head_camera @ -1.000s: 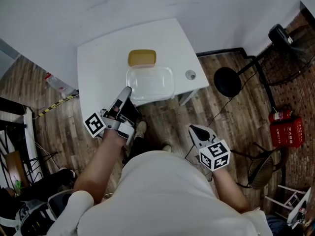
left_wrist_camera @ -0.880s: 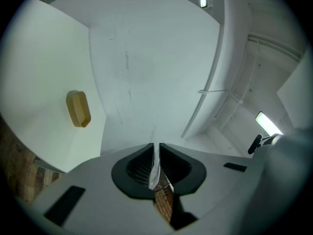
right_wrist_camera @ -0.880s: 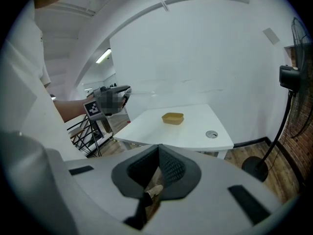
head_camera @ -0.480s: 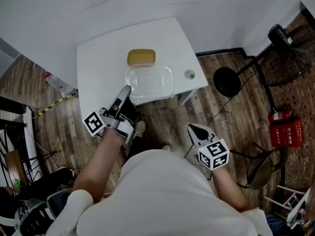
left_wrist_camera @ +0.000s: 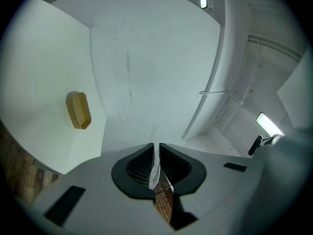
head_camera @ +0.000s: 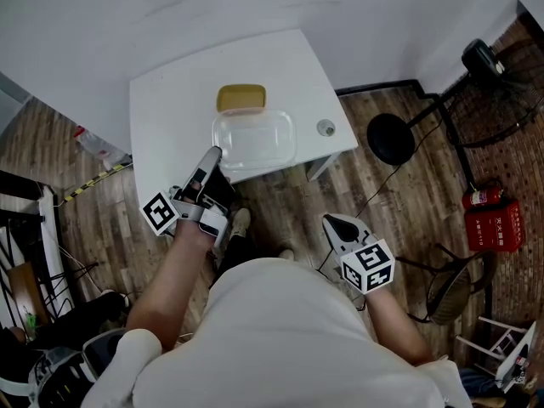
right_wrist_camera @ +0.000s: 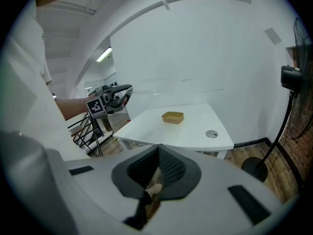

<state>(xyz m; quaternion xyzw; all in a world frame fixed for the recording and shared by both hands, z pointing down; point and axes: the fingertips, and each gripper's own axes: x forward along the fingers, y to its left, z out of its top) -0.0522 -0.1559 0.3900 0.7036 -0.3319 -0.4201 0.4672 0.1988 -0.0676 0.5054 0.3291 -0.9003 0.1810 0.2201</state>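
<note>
My left gripper [head_camera: 212,154] is shut on the rim of a clear plastic lid [head_camera: 254,139]. It holds the lid flat above the front half of the white table [head_camera: 159,109]. In the left gripper view the lid [left_wrist_camera: 155,161] shows edge-on as a thin clear strip between the closed jaws. A tan shallow box [head_camera: 240,98] lies on the table just beyond the lid, also seen as the tan box [left_wrist_camera: 78,109] and tan box [right_wrist_camera: 172,117]. My right gripper [head_camera: 334,223] hangs low over the wooden floor, off the table, shut with nothing in it.
A round cable hole [head_camera: 326,127] sits near the table's right corner. To the right stand a black fan [head_camera: 481,59] with its round base [head_camera: 389,140], and a red extinguisher [head_camera: 483,199]. Black racks [head_camera: 21,219] stand at the left.
The left gripper and the clear lid have drifted slightly left and away over the table. The right gripper has barely moved.
</note>
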